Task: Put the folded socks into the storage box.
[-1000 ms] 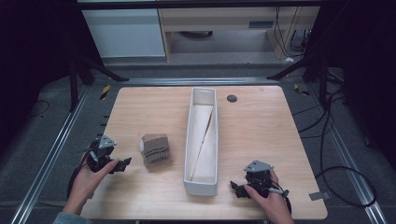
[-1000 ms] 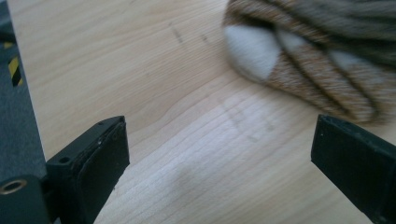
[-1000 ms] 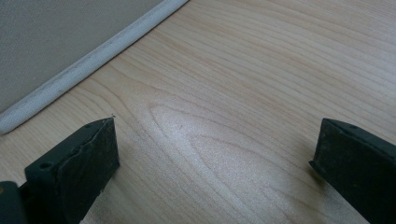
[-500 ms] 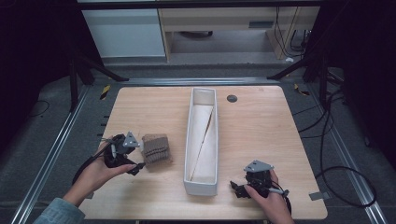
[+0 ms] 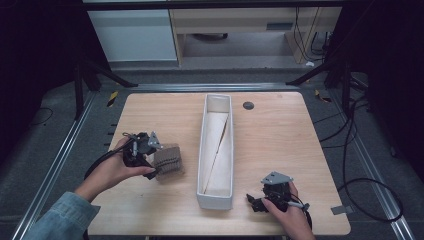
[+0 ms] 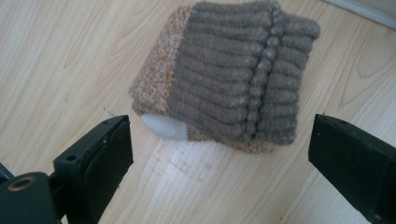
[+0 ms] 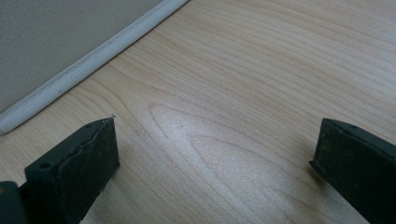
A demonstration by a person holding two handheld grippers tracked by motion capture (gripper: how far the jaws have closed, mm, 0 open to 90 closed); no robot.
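Brown ribbed knit, edged with a speckled tan band, forms the folded sock, which lies flat on the pale wooden table, left of the long white bin and apart from it. A white patch is seen at the sock's near fold in the left gripper view, but what it belongs to cannot be made out. In the high view the sock's left edge is partly covered by the left gripper, which is held just over it; its jaws are spread wide, one on each side of the sock, and nothing is pinched. Bare wood is left around the sock on its near and far sides.

The right gripper is held low at the near right of the table, beside the bin's near end. Its jaws are likewise spread apart over empty wood grain. The bin's rounded rim and fabric-like wall are cut off at the top left of the right gripper view.
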